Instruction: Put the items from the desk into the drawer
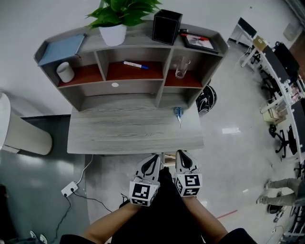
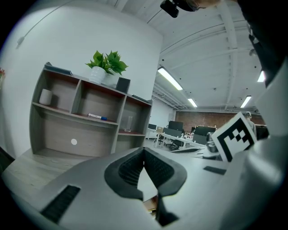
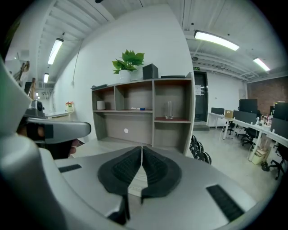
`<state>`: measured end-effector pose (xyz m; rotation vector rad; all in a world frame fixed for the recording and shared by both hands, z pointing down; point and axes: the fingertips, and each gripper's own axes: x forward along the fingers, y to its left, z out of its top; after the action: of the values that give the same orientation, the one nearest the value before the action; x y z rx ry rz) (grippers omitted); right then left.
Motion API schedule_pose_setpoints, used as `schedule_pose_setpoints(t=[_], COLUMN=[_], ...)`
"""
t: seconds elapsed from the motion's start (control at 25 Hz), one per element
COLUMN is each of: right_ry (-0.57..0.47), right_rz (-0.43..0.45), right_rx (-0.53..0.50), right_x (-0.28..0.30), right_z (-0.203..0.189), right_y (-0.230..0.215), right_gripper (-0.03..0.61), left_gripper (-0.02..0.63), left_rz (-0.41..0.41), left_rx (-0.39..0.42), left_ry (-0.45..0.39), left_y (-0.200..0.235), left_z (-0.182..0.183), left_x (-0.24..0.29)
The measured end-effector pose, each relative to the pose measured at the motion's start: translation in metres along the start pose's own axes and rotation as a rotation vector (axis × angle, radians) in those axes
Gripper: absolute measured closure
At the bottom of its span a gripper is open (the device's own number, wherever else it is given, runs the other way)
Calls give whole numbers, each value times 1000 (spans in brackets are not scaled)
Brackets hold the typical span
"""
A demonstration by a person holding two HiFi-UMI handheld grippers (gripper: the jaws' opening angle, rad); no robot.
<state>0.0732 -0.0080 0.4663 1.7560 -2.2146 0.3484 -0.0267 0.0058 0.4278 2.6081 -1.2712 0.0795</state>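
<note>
Head view looks steeply down on a grey wood desk (image 1: 119, 136) with a shelf unit at its back; blue-handled scissors (image 1: 178, 114) lie flat on the desktop near its right end, just in front of the shelf unit, points towards the front edge; a marker (image 1: 136, 65) with a blue cap lies in the middle compartment, a clear glass (image 1: 181, 67) stands in the right compartment and a white cup (image 1: 65, 72) in the left one, each walled off from the next by an upright; on top stand a potted plant (image 1: 121, 12), a black box (image 1: 167, 26), a dark picture frame (image 1: 200, 42) and a blue folder (image 1: 62, 48); the left gripper (image 1: 153, 159) and right gripper (image 1: 183, 155) sit side by side just below the desk's front edge, near its right half, well apart from the scissors, with the edge between them and the desktop; in the left gripper view the left gripper's pads meet at the tips with nothing between them, and the right gripper view shows the same for the right; a black-and-white object (image 1: 206, 99) sits on the floor beside the desk's right end, a power strip (image 1: 69, 189) lies on the floor at left, and a person (image 1: 281, 188) stands at the far right
</note>
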Motion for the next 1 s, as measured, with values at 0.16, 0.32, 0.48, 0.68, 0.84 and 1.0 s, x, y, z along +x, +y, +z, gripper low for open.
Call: schedule_pose_setpoints(t=[0.16, 0.32, 0.48, 0.68, 0.84, 1.0], right_ry=[34, 80, 116, 185, 261, 322], right_rz=[9, 4, 12, 27, 55, 95], right_rx=[-23, -75, -71, -118, -115, -122], right_x=[25, 54, 91, 143, 186, 222], right_z=[-10, -16, -23, -43, -67, -87], right_y=[-26, -62, -91, -121, -138, -149], right_gripper=[557, 557, 557, 557, 551, 494], left_gripper=[601, 601, 601, 601, 601, 601], left_rz=[19, 38, 55, 59, 71, 103], left_rx=[6, -18, -19, -15, -5, -7], left_ry=[3, 6, 35, 56, 68, 73], left_y=[2, 1, 1, -4, -4, 4], left_z=[1, 2, -1, -1, -1, 1], left_x=[19, 47, 75, 115, 139, 154])
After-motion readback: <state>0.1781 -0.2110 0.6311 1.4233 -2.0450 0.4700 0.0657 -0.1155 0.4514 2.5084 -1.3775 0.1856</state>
